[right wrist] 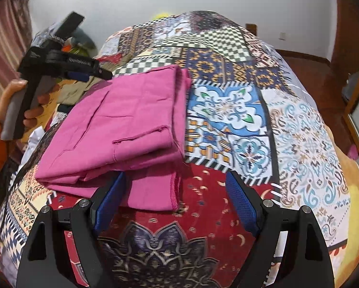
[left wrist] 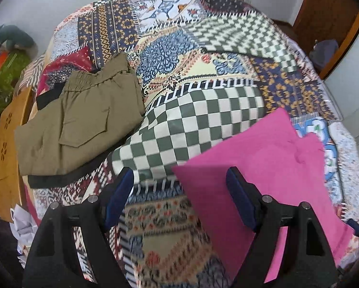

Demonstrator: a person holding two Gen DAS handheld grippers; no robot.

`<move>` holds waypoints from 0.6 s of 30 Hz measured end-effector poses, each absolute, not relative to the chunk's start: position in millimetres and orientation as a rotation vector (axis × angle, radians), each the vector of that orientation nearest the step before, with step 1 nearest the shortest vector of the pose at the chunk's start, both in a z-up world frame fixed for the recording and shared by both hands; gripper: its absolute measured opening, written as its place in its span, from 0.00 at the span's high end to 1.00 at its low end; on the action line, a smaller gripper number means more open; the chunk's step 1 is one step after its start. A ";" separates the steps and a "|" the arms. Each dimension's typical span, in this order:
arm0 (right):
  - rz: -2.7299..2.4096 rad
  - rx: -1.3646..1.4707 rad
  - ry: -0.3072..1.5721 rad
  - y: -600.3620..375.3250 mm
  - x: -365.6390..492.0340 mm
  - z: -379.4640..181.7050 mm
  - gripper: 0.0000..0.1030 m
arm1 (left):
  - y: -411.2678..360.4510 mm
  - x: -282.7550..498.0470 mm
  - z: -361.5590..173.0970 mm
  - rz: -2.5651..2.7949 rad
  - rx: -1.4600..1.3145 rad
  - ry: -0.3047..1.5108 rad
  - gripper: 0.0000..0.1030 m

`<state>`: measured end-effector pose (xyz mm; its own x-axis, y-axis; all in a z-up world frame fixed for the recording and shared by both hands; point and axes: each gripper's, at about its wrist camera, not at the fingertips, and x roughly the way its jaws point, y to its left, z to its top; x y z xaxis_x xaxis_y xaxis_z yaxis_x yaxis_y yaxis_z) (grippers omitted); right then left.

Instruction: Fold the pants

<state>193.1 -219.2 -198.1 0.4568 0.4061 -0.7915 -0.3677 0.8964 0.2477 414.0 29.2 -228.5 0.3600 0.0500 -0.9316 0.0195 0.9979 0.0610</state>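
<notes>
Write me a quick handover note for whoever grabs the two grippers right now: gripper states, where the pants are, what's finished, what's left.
Left gripper: open, empty, above the patchwork bedspread.
Right gripper: open, empty, at the near edge of the pink pants.
Pink pants: folded into a layered rectangle on the bedspread.
Olive cargo pants: folded, lying on a black garment toward the bed's left side.
Done: both pairs look folded.
Left: perhaps tidy the pink stack's near edge; no unfolded pants in view.

Open patchwork bedspread between olive pants far left and pink pants right; bedspread's right side unobstructed.
</notes>
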 end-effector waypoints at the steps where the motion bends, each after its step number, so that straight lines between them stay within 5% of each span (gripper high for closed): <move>1: 0.470 0.044 0.987 -220.8 193.4 -198.1 0.20 | 27.6 417.7 -235.5 0.035 0.098 1.212 0.17; 4: 0.445 0.048 0.989 -227.3 195.6 -197.3 0.20 | 26.2 415.5 -254.0 0.092 0.173 1.217 0.07; 18: 0.373 0.076 0.940 -248.4 193.1 -178.2 0.20 | 93.6 324.1 -237.5 0.047 -0.073 1.213 0.02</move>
<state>193.1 -248.4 -178.2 0.5306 0.3453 -0.7741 -0.2797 0.9334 0.2247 324.1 93.6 -237.5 0.3501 -0.0023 -0.9367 -0.0755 0.9967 -0.0306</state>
